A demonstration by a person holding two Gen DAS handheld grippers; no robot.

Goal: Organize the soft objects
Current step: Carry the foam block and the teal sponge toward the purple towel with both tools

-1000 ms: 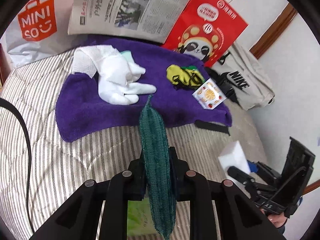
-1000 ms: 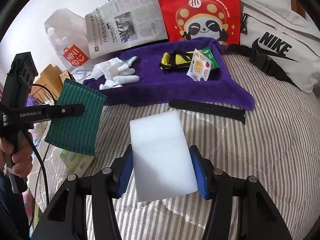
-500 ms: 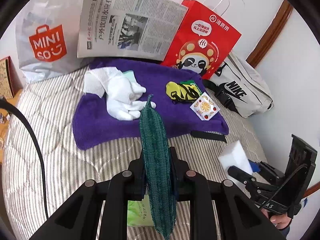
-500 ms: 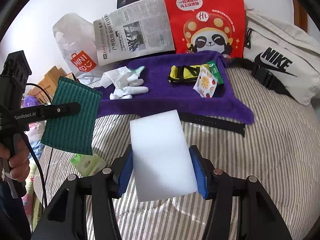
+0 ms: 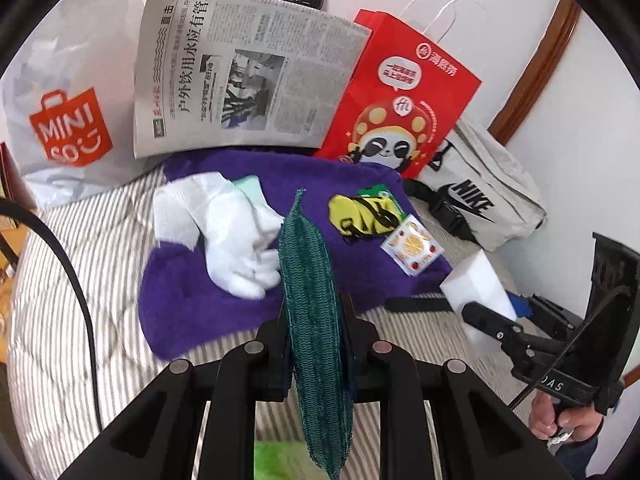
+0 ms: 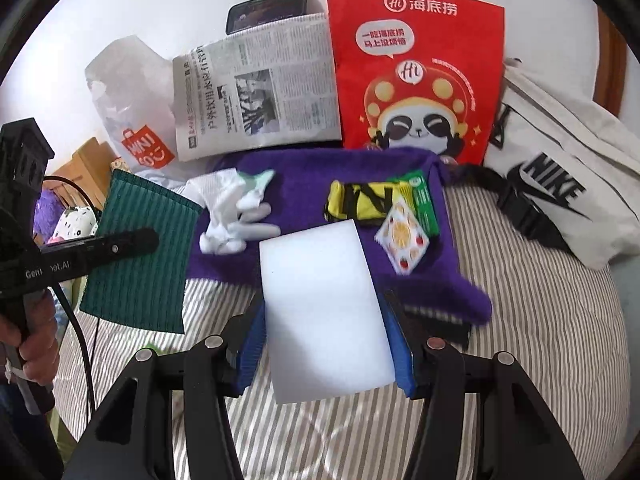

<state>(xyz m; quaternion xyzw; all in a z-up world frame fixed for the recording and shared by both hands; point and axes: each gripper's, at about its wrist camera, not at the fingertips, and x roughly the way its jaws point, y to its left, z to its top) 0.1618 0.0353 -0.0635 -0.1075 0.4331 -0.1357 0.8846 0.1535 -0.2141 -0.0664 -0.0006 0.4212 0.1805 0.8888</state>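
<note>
My left gripper is shut on a green knitted cloth, held edge-on above the striped bed; the cloth shows flat in the right wrist view. My right gripper is shut on a white sponge block, also seen in the left wrist view. Both are held just in front of a purple towel that carries white gloves, a yellow-black pouch and a fruit-print packet.
A newspaper, a red panda bag, a Miniso bag and a Nike bag line the back wall. A black strap lies by the towel's front edge. A green packet lies under the left gripper.
Both grippers have risen and tilted up while moving toward the purple towel, still holding the cloth and the sponge. The items on the towel have not moved.
</note>
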